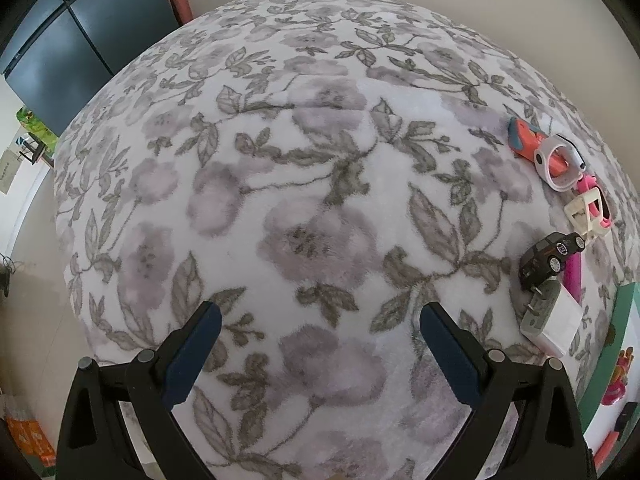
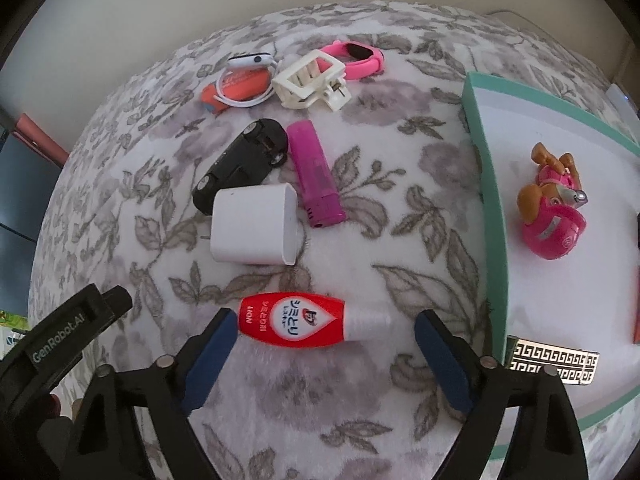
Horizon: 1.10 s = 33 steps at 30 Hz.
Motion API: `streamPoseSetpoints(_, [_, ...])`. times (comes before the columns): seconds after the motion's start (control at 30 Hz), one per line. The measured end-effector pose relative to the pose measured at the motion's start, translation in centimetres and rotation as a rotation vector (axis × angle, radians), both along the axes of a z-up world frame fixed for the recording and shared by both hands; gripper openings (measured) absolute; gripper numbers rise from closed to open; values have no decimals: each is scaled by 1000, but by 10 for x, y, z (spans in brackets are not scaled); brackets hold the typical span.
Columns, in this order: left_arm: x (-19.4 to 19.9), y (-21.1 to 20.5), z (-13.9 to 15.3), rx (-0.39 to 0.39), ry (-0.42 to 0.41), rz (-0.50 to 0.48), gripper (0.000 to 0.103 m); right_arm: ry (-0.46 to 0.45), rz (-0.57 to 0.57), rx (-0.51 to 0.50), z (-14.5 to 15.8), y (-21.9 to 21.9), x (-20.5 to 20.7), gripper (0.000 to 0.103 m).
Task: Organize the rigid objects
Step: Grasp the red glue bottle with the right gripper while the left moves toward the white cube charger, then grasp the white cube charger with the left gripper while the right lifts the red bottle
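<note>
The right claw [image 2: 322, 334] points forward and down over the floral-patterned fleece cover [image 2: 400, 240], its dark-blue padded fingers [image 2: 210, 354] spread wide apart, and between them lies a red-and-white plastic bottle with a white cap [image 2: 308, 322] on its side, its red end just beside the left finger and its cap pointing toward the right finger, which stands clear of it; whether the left pad touches the bottle cannot be told. Just beyond the bottle sits a white rounded plastic charger block [image 2: 254, 230], with a black toy car [image 2: 244, 162] touching its far left side and a magenta rectangular plastic case [image 2: 316, 176] just to its right. Farther off lie a cream plastic hair clip [image 2: 310, 80], a white-strapped smartwatch looped around an orange object [image 2: 242, 84] to its left, and a pink-strapped watch [image 2: 356, 56] behind it. At the right, a teal-rimmed shallow box with a white floor [image 2: 486, 168] holds a pink-and-brown toy puppy figure [image 2: 554, 208] and, nearer, a gold patterned metal clip [image 2: 554, 362]. The left claw [image 1: 320, 344] hangs over a bare stretch of the same cover, its fingers likewise wide apart and holding nothing, with the same cluster of objects at its right edge.
</note>
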<state>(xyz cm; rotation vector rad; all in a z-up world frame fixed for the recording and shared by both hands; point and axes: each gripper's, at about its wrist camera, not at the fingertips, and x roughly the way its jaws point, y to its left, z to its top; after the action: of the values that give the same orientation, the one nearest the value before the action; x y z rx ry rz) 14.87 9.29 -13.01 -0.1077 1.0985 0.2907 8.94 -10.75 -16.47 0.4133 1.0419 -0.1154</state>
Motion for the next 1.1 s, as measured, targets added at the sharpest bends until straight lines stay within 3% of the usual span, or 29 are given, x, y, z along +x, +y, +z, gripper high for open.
streamPoseSetpoints(0.13, [2,-4,-1,-3,7,-24,100,-6,13,-11,2,0,-2,80])
streamPoseSetpoints(0.57, [5,-38,4,-65,-24,-138,100,-23,24,-51,9,-8,-4,81])
streamPoseSetpoints(1.1, [13,-82,8,-138,-57,-246,100,-102,-74,-157,54,-58,-20,80])
